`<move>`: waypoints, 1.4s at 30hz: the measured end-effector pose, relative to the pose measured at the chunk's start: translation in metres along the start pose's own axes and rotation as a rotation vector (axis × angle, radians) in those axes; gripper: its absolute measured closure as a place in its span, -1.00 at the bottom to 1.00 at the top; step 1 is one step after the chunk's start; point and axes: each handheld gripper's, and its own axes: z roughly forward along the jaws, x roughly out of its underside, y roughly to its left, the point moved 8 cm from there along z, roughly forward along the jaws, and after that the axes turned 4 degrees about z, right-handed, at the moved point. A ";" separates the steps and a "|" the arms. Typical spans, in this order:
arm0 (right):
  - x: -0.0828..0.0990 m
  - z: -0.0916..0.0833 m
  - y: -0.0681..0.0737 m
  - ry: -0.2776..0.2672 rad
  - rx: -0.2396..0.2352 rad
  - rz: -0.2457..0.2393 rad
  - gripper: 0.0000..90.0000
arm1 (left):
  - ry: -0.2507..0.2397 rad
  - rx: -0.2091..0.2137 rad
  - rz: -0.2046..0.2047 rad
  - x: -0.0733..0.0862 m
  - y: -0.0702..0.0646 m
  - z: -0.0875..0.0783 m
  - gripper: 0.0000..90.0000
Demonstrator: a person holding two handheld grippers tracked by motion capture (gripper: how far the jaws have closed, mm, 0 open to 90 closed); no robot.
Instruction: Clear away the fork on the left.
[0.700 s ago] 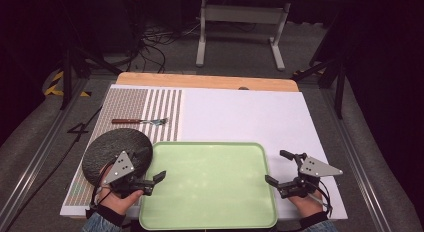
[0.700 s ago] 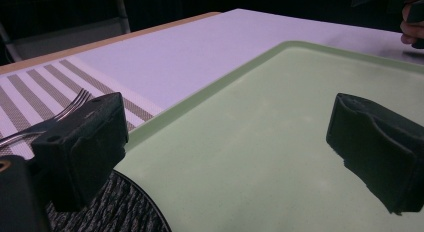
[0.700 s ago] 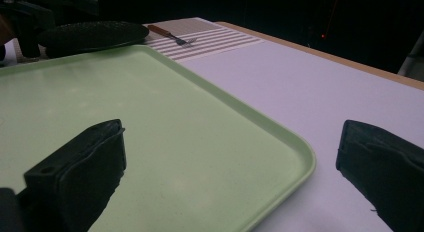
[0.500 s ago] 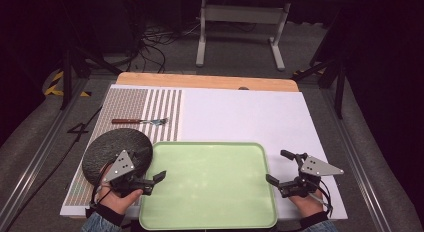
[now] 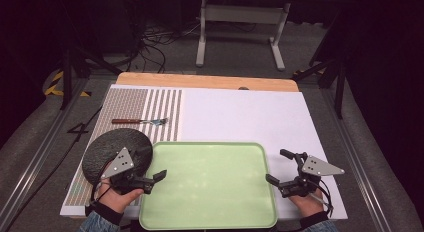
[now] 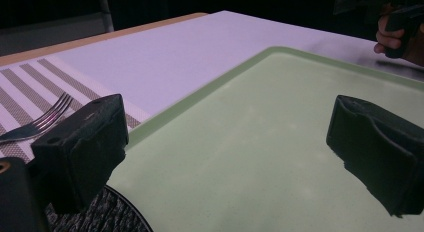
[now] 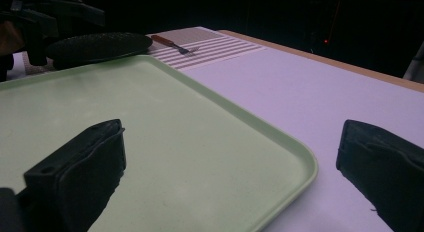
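A pale green tray (image 5: 210, 187) lies empty at the near middle of the table. My left gripper (image 5: 156, 179) hovers at its left edge, open, nothing between its fingers; in the left gripper view (image 6: 230, 137) one jaw stands over the plate's rim and the other over the tray (image 6: 260, 142). My right gripper (image 5: 276, 166) is open at the tray's right edge; in the right gripper view (image 7: 232, 152) it straddles the tray's rim (image 7: 295, 157), one jaw over the tray and one over the white mat. A black round plate (image 5: 110, 149) sits left of the tray, its edge tucked against it.
A fork (image 5: 142, 121) with a dark red handle lies on the striped placemat (image 5: 160, 104) behind the plate. A white mat (image 5: 240, 117) covers the rest of the table up to the wooden far edge (image 5: 200, 81). Beyond stand a metal frame and cables on the floor.
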 end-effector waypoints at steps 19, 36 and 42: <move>-0.003 -0.001 -0.002 -0.003 -0.003 0.016 -0.96 | 0.067 0.026 0.057 -0.025 0.014 0.002 -0.91; -0.004 -0.003 -0.003 -0.017 0.005 0.024 -0.99 | 0.149 0.055 0.114 -0.040 0.040 0.006 -0.73; -0.005 -0.003 -0.003 -0.020 0.004 0.017 -0.99 | 0.166 0.047 0.126 -0.049 0.059 0.005 -0.59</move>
